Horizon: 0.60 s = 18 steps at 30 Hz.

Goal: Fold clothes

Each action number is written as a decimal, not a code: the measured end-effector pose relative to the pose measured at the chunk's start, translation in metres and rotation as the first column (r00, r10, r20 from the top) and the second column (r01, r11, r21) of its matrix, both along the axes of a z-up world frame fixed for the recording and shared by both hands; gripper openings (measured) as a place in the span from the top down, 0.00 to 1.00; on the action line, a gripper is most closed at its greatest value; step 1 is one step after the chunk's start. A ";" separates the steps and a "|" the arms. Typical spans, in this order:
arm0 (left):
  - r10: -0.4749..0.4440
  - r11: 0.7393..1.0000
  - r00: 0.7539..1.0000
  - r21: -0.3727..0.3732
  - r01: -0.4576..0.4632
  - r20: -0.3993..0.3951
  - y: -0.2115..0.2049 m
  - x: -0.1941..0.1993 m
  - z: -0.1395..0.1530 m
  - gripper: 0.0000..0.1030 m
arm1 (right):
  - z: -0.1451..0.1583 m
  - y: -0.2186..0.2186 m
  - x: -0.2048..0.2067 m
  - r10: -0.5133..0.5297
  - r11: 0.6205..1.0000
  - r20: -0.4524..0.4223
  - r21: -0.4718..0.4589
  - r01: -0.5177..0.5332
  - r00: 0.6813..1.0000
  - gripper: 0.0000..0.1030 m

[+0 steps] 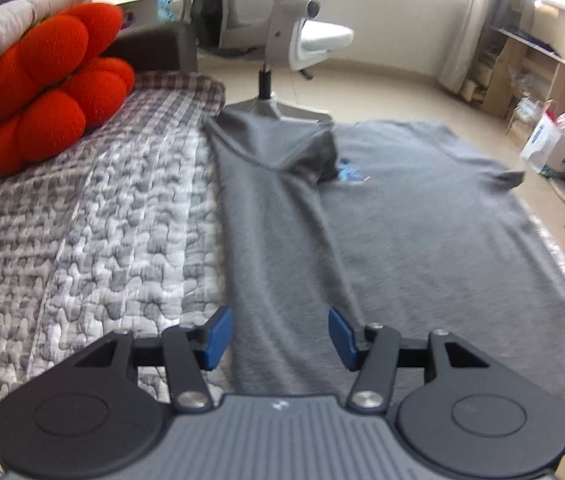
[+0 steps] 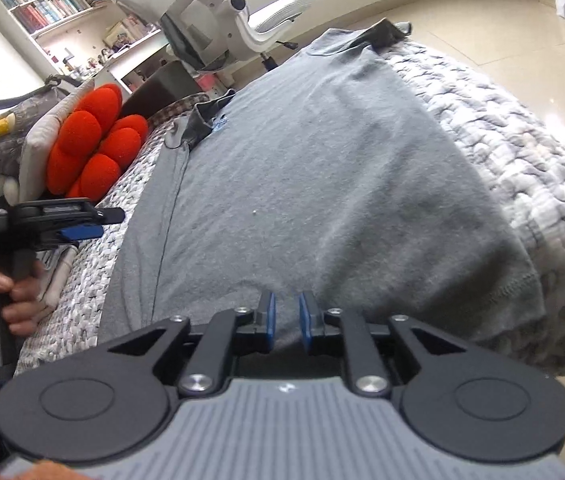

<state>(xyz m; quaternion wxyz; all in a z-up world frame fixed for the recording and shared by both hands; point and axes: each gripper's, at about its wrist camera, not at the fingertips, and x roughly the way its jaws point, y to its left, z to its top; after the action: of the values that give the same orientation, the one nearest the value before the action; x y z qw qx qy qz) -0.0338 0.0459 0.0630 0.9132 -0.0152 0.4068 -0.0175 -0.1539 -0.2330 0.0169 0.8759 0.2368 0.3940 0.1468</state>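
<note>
Left gripper (image 1: pixel 278 336) tilted down above grey T-shirt (image 1: pixel 402 220), jaws wide, empty. Right gripper (image 2: pixel 285 320) angled down at shirt's near hem, jaws narrowly parted, gripping nothing.

Two close, downward views; shared T-shirt (image 1: pixel 422 216).

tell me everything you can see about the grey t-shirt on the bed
The grey t-shirt is a soft, plain knit with a small blue print near the chest. It lies spread flat on the quilted grey-and-white bedspread. One long side, sleeve included, is already folded inward over the body; the other sleeve still sticks out at the bed's edge. The stitched bottom hem lies nearest the cameras. Neither gripper holds it in these views.
</note>
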 end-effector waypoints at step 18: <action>0.020 0.991 0.999 -0.135 -0.013 0.049 0.010 0.007 0.028 0.42 | 0.062 0.004 0.017 -0.042 0.993 0.097 -0.104 0.052 0.994 0.36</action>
<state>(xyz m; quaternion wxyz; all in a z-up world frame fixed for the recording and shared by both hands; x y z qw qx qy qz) -0.0263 0.0559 0.0906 0.9201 -0.0797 0.3816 -0.0379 -0.1370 -0.2289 0.0784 0.9081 0.1917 0.3539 0.1158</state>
